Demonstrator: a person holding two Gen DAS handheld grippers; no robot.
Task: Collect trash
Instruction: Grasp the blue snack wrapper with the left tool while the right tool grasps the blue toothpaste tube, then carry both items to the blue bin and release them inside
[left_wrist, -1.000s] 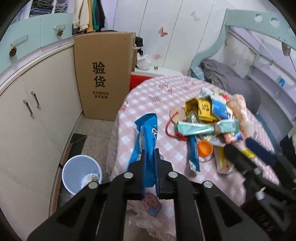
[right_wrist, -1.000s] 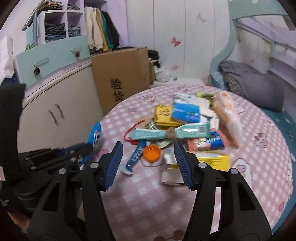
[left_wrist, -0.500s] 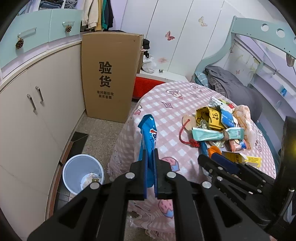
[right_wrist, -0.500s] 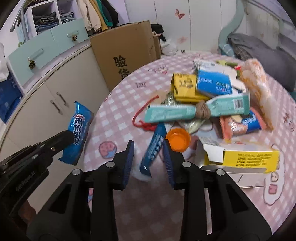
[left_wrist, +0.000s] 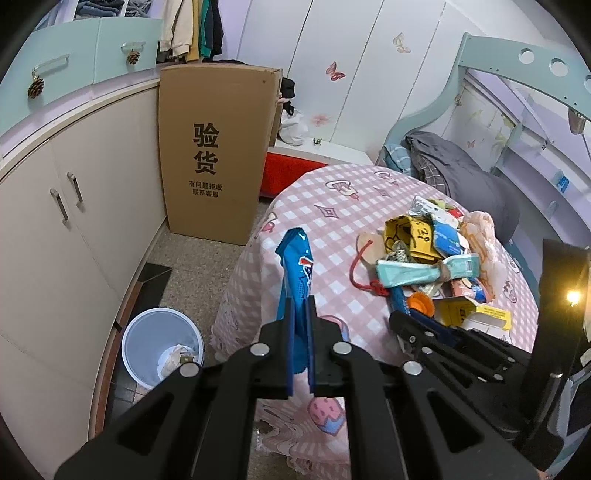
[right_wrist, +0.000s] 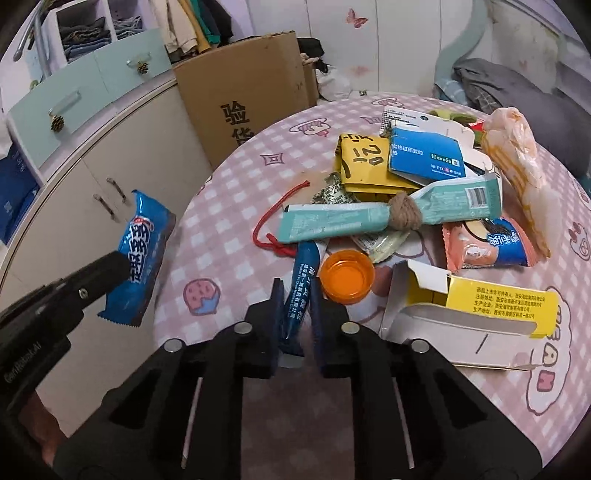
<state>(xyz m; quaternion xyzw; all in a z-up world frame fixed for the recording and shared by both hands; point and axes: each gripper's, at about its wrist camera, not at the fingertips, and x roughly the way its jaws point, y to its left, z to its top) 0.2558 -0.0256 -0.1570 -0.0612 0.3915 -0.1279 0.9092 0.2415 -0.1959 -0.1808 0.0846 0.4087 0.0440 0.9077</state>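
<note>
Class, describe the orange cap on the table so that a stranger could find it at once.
Start at the round table with the pink checked cloth and find the trash pile. At its near edge, left of the opened yellow carton, lies the orange cap. It is the only round, open-side-up piece.

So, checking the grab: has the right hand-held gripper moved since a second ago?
Yes. The right hand-held gripper came down toward the orange cap, closing on the blue sachet.
</note>
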